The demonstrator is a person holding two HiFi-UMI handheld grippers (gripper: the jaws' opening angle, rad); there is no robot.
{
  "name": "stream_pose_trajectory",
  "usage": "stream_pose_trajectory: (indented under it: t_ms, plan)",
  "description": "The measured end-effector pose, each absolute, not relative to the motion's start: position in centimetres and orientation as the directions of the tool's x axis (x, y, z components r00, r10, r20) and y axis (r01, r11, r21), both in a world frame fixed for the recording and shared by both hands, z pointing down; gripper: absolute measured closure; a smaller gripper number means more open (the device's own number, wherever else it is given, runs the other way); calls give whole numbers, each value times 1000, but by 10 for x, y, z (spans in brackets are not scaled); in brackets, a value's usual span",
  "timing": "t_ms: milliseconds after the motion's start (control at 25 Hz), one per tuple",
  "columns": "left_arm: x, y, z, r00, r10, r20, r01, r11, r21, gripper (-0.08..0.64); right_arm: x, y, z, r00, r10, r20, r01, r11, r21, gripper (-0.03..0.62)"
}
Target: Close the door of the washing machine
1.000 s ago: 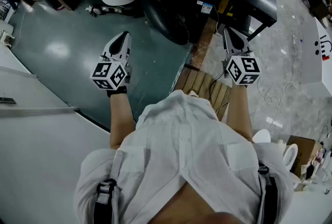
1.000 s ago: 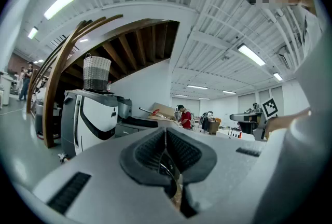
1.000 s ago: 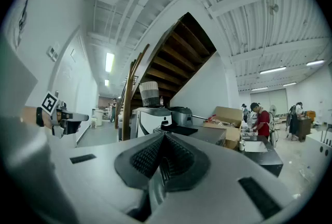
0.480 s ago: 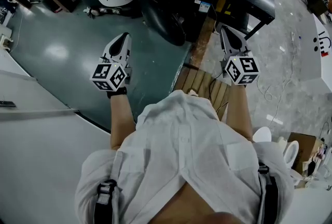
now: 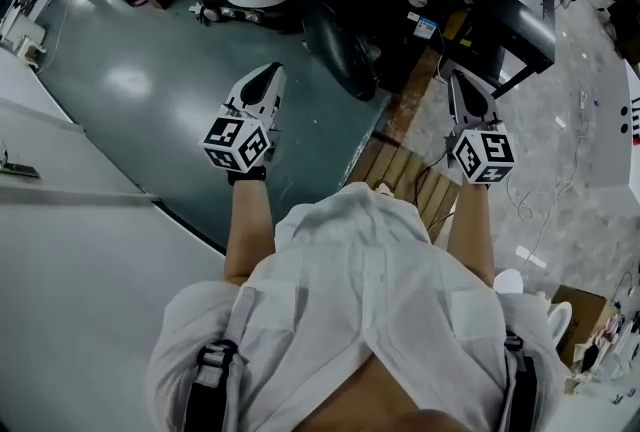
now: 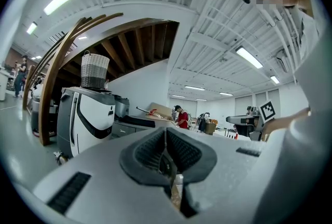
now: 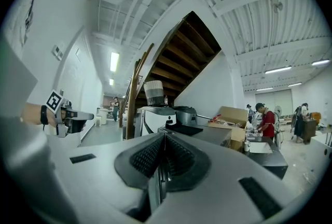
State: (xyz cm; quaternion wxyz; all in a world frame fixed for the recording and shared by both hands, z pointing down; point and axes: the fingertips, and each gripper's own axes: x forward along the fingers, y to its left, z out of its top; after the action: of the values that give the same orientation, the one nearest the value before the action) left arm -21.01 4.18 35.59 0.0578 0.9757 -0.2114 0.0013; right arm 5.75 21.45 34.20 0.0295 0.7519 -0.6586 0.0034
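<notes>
Left gripper (image 5: 268, 75) and right gripper (image 5: 465, 85) stay level (fingers (image 6: 148, 153) together), unmoved.

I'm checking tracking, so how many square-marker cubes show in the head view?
2. One cube rides on the left gripper, over the green floor; the other cube on the right gripper, above the wooden slats. No other shows.

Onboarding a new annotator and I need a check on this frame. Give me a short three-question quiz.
1. True or false: the left gripper and the right gripper both have their jaws shut on nothing.
2. In the left gripper view, what stands on the white machine? A woven basket; B folded towel; C red bucket.
3. In the head view, which gripper hangs over the teal floor?
Key: 1 true; 2 A; 3 the left gripper.
</notes>
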Motion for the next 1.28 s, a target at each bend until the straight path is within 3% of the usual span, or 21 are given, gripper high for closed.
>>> stream_pose_trajectory:
  t_ms: [480,840,1280]
  plan:
    - [-184,32,370,932,-358,55,-362,-925,118,540,72,175,351,73,-994,76,-997,-70,34,565]
    - [-99,-1,391,910,-394,128,-409,-903,133,540,158,125,377,7,-992,126,-1000,-8,-10,565]
    - [1,-46,396,842,-518,149,-537,-832,140,540,253,55,387,-180,-971,155,-983,184,11,565]
